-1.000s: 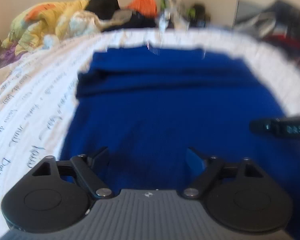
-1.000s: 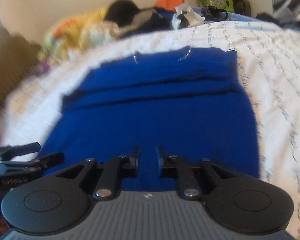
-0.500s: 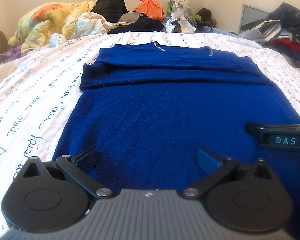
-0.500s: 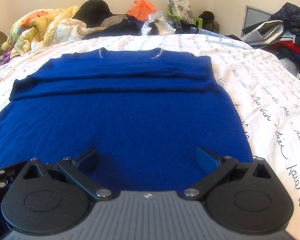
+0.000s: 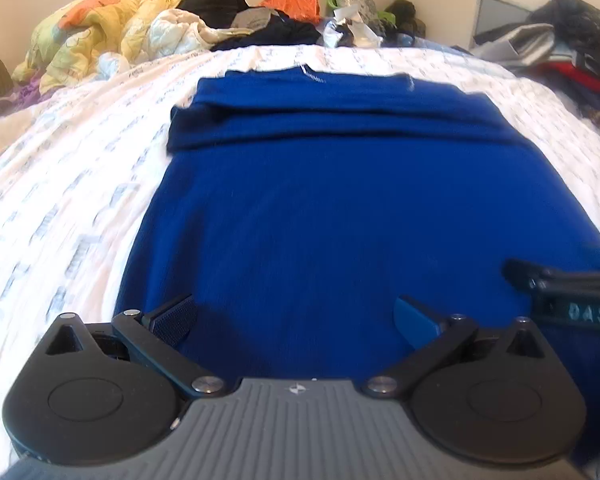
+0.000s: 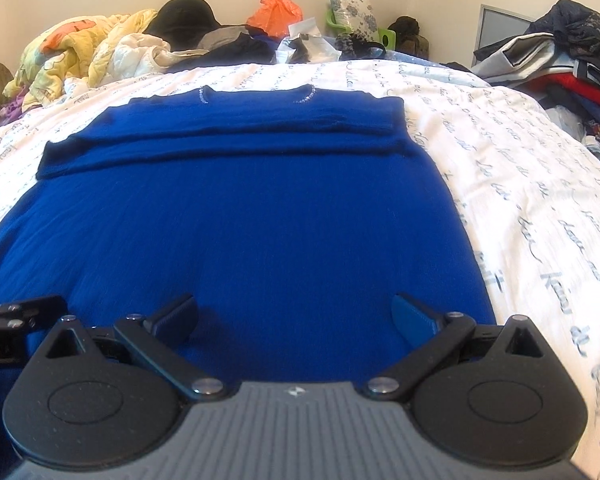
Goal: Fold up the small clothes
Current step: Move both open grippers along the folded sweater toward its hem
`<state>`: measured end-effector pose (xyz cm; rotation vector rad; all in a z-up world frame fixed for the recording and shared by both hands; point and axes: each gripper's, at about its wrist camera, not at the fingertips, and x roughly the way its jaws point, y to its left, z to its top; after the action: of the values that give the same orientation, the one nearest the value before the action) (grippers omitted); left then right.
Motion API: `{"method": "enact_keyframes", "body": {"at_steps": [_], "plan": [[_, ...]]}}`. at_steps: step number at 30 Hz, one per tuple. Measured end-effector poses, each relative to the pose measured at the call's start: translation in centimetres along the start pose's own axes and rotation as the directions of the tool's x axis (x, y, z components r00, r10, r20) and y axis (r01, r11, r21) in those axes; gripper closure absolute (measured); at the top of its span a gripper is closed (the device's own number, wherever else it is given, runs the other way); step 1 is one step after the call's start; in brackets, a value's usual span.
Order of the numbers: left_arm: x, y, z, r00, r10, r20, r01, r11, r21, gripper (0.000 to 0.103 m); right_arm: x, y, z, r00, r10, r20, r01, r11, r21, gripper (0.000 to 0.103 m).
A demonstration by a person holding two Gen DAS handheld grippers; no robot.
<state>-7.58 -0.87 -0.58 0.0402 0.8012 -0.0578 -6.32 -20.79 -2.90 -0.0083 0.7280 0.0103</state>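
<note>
A royal-blue knit top [image 5: 332, 216] [image 6: 236, 232] lies flat on the bed, neckline far from me, its sleeves folded across the chest in a band. My left gripper [image 5: 296, 316] hovers over the near hem toward the top's left side, jaws wide open, nothing between them. My right gripper [image 6: 296, 316] hovers over the near hem toward the right side, also wide open and empty. Each gripper's black body shows at the edge of the other's view.
The bed has a white sheet with blue script [image 6: 520, 184]. At its far end lie a yellow quilt [image 6: 80, 52], a black hat [image 6: 184, 12], an orange bag [image 6: 274, 10] and a cushion. Piled clothes [image 6: 560, 52] stand at the right.
The right gripper's jaws went from nearly shut to wide open, and the left opened a little wider. Both views shifted slightly, with the top's hem near the fingers.
</note>
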Motion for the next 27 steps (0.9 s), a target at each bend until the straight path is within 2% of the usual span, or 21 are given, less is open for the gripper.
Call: {"method": "enact_keyframes", "body": {"at_steps": [4,7,11,15,19,21,23,25,26,27], "plan": [[-3.1,0.1,-3.2,1.000,-0.030,0.006,0.030,0.999,0.037,0.000,-2.2,0.0,-1.9,1.000,0.016,-0.008,-0.016,1.000,-0.012,0.000],[-4.9,0.5,-4.9,0.998,-0.066,0.002,0.066,0.994,0.092,0.000,-4.6,-0.2,-3.7,0.998,0.062,-0.017,-0.062,0.997,-0.048,0.000],[-5.9,1.3,-5.9,0.995,-0.102,-0.011,0.103,0.987,0.123,0.000,-7.3,-1.1,-6.4,0.992,0.129,-0.011,-0.129,0.987,-0.096,0.000],[-6.1,1.7,-6.0,0.994,-0.105,-0.028,0.108,0.986,0.128,0.000,-8.6,-1.3,-7.3,0.990,0.135,-0.025,-0.137,0.984,-0.116,0.000],[-6.6,3.9,-5.3,0.992,-0.107,-0.063,0.109,0.994,0.027,0.000,-9.7,-2.0,-6.0,0.983,0.147,-0.106,-0.160,0.979,-0.129,0.000],[-6.9,5.8,-4.9,0.987,-0.140,-0.075,0.135,0.988,-0.078,0.000,-10.7,-4.5,-5.3,0.981,0.175,-0.080,-0.178,0.983,-0.033,0.000],[-6.6,7.7,-4.8,0.974,-0.203,-0.102,0.180,0.964,-0.195,0.000,-10.8,-7.8,-4.5,0.965,0.233,-0.117,-0.218,0.968,0.125,0.000],[-6.7,9.7,-4.6,0.952,-0.296,-0.077,0.259,0.915,-0.309,0.000,-10.3,-11.2,-4.2,0.939,0.310,-0.150,-0.257,0.921,0.293,0.000],[-6.5,10.4,-4.6,0.933,-0.354,-0.070,0.308,0.882,-0.358,0.000,-10.1,-12.7,-4.2,0.926,0.347,-0.151,-0.274,0.890,0.364,0.000],[-6.1,11.2,-4.5,0.898,-0.437,-0.059,0.376,0.829,-0.414,0.000,-9.7,-13.7,-4.3,0.909,0.384,-0.162,-0.290,0.863,0.414,0.000]]}}
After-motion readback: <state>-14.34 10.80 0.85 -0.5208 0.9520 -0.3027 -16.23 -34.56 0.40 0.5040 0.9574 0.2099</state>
